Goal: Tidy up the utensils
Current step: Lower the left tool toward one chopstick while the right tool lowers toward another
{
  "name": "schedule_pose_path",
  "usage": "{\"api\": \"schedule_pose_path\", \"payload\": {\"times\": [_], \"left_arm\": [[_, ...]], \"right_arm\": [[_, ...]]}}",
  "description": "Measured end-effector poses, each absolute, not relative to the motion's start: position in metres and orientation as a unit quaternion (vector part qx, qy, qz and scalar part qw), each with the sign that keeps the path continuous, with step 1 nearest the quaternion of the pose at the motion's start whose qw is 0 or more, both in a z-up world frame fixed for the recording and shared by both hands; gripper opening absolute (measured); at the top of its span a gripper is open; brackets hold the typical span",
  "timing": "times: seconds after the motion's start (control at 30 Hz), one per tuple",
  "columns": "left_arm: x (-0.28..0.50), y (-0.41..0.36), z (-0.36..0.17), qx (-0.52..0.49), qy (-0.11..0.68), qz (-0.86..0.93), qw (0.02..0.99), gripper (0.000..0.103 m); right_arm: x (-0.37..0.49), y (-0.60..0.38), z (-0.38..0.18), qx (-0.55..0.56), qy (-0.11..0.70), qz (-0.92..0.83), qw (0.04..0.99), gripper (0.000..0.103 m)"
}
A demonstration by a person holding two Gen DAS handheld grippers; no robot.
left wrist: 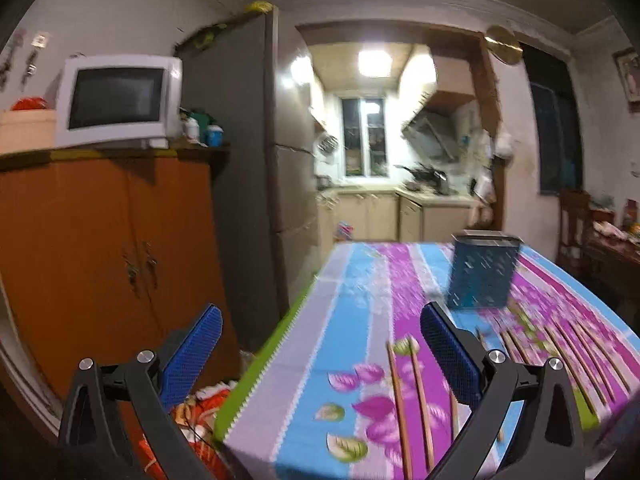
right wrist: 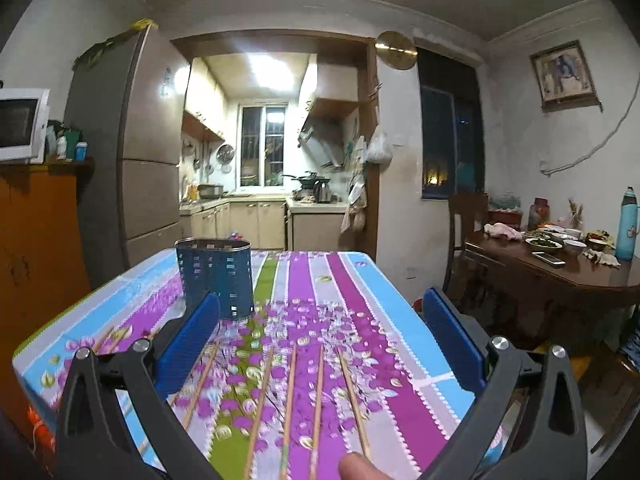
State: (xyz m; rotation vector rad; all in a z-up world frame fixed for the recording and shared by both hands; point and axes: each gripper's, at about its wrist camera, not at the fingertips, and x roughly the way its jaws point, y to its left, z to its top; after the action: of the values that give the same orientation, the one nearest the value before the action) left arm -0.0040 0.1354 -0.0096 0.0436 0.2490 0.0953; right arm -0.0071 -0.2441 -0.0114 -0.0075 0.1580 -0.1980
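Several wooden chopsticks (right wrist: 318,392) lie side by side on the striped floral tablecloth (right wrist: 360,288), pointing away from me. A dark blue perforated utensil holder (right wrist: 218,278) stands upright farther back on the left. My right gripper (right wrist: 320,328) is open and empty, above the chopsticks. In the left wrist view, my left gripper (left wrist: 320,340) is open and empty over the table's left edge, two chopsticks (left wrist: 408,404) lie between its fingers, more chopsticks (left wrist: 568,356) lie to the right, and the holder (left wrist: 482,272) stands beyond. This view is blurred.
An orange wooden cabinet (left wrist: 100,260) with a white microwave (left wrist: 116,102) stands left of the table, beside a grey fridge (left wrist: 248,160). A brown dining table (right wrist: 560,268) with bowls, a phone and a blue bottle stands at the right. A fingertip (right wrist: 360,466) shows at the bottom.
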Motion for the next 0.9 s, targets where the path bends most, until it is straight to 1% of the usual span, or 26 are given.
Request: {"api": "schedule_pose_path", "payload": {"times": [0.13, 0.2, 0.23, 0.27, 0.33, 0.4, 0.47, 0.53, 0.63, 0.67, 0.7, 0.73, 0.77, 0.83, 0.9], "left_arm": [[-0.015, 0.133, -0.03, 0.034, 0.158, 0.005, 0.987, 0.099], [-0.02, 0.124, -0.046, 0.048, 0.184, -0.026, 0.981, 0.093], [-0.022, 0.117, -0.054, 0.055, 0.194, -0.041, 0.979, 0.087], [-0.025, 0.109, -0.064, 0.061, 0.206, -0.064, 0.975, 0.083], [-0.026, 0.095, -0.078, 0.064, 0.221, -0.088, 0.969, 0.079], [-0.022, 0.08, -0.094, 0.069, 0.24, -0.113, 0.962, 0.068], [-0.017, 0.065, -0.112, 0.086, 0.26, -0.126, 0.953, 0.051], [-0.013, 0.056, -0.123, 0.095, 0.265, -0.134, 0.95, 0.047], [-0.003, 0.05, -0.134, 0.098, 0.27, -0.123, 0.95, 0.046], [0.001, 0.051, -0.137, 0.091, 0.276, -0.119, 0.949, 0.043], [0.006, 0.053, -0.14, 0.081, 0.284, -0.119, 0.948, 0.04], [0.009, 0.054, -0.143, 0.074, 0.289, -0.121, 0.947, 0.035], [0.012, 0.055, -0.145, 0.07, 0.295, -0.119, 0.946, 0.031], [0.017, 0.055, -0.15, 0.066, 0.306, -0.12, 0.942, 0.026], [0.018, 0.054, -0.154, 0.066, 0.308, -0.12, 0.942, 0.026]], "right_arm": [[-0.017, -0.243, -0.021, -0.044, 0.099, -0.096, 0.99, 0.098], [-0.022, -0.239, -0.027, -0.073, 0.11, -0.103, 0.986, 0.098], [-0.023, -0.239, -0.031, -0.082, 0.117, -0.099, 0.985, 0.098], [-0.023, -0.239, -0.033, -0.084, 0.123, -0.099, 0.984, 0.098], [-0.024, -0.24, -0.04, -0.079, 0.135, -0.098, 0.983, 0.098], [-0.024, -0.243, -0.048, -0.069, 0.15, -0.088, 0.982, 0.098], [-0.022, -0.244, -0.056, -0.068, 0.16, -0.085, 0.981, 0.098], [-0.022, -0.243, -0.063, -0.071, 0.168, -0.082, 0.98, 0.098], [-0.022, -0.241, -0.07, -0.075, 0.176, -0.072, 0.979, 0.098], [-0.022, -0.24, -0.072, -0.073, 0.179, -0.066, 0.979, 0.097], [-0.022, -0.24, -0.074, -0.072, 0.18, -0.061, 0.979, 0.092], [-0.021, -0.24, -0.075, -0.072, 0.183, -0.055, 0.979, 0.086], [-0.02, -0.239, -0.076, -0.074, 0.186, -0.051, 0.978, 0.084], [-0.018, -0.235, -0.079, -0.079, 0.194, -0.041, 0.977, 0.073], [-0.017, -0.233, -0.082, -0.081, 0.201, -0.031, 0.976, 0.067]]}}
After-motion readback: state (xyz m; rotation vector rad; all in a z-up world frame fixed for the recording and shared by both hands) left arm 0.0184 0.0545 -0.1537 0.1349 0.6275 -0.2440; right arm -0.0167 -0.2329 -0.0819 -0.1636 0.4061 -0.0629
